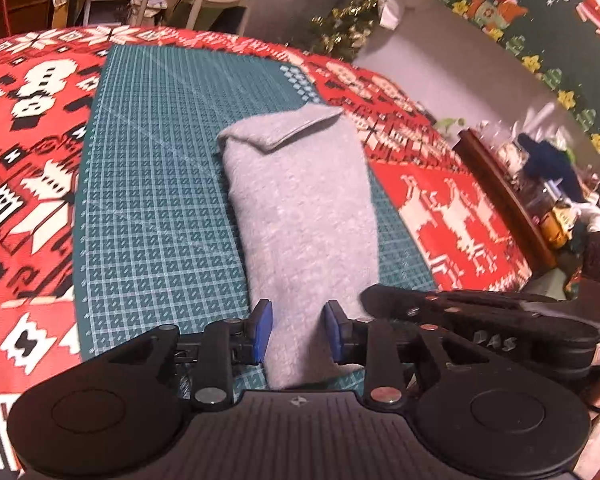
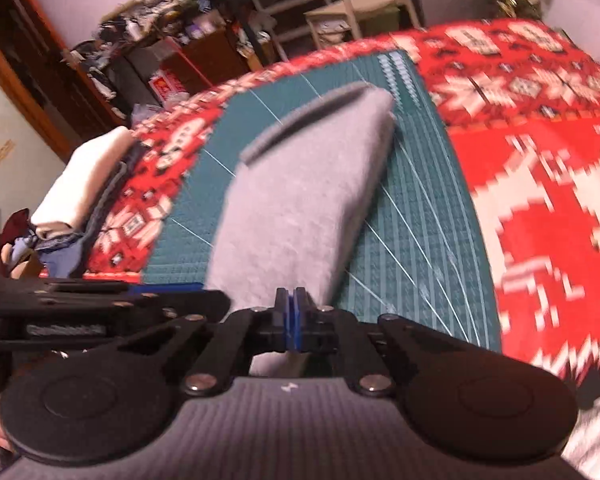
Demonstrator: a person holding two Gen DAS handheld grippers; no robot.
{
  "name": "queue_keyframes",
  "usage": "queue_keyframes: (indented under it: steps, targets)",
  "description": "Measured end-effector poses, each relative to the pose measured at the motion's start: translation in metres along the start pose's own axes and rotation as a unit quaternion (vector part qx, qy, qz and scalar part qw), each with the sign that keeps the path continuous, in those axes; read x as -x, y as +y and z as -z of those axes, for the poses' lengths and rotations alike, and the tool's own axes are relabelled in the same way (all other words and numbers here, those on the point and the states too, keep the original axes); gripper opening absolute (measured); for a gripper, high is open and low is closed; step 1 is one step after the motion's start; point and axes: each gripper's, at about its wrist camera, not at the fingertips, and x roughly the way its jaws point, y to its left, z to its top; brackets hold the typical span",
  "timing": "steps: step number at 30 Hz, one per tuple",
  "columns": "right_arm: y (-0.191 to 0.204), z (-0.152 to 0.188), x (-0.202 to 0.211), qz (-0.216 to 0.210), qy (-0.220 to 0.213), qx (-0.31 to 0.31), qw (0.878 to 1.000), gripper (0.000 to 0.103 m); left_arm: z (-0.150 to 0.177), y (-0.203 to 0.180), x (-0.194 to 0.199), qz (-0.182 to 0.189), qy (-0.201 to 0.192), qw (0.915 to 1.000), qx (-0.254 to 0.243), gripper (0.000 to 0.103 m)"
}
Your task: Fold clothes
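On the green cutting mat, which lies over a red and white patterned tablecloth, a grey folded garment stretches away from both claws as a long narrow bundle, its far end turned over in a flap. The left gripper has its blue pads standing apart on either side of the garment's near end; whether they press it I cannot tell. The right gripper has its pads together, at the garment's near edge. A stack of folded clothes sits near the table's far left edge
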Motion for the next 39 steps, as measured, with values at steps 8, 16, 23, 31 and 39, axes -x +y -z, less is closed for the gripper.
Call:
queue_keyframes:
  steps: [8,16,23,31,39]
  targets:
    - [0.013,-0.008,0.025,-0.022,-0.037,0.010,0.999,0.010,0.000,-0.008,0.029,0.011,-0.044,0.9990,-0.004,0.024]
    - [0.029,-0.007,0.038,0.008,-0.054,0.068,0.996,0.042,0.002,-0.017,0.027,-0.051,-0.027,0.9981,-0.019,0.055]
    - [0.025,-0.011,0.054,0.057,-0.077,0.102,0.990,0.095,0.003,-0.012,0.026,-0.109,-0.054,0.9925,0.009,0.082]
    - [0.007,-0.009,0.050,0.104,-0.069,0.088,0.988,0.102,0.006,-0.004,0.018,-0.158,-0.074,0.9846,-0.012,0.088]
    - [-0.006,-0.010,0.040,0.178,-0.070,0.095,0.977,0.102,0.007,-0.026,0.011,-0.186,-0.076,0.9763,-0.082,0.091]
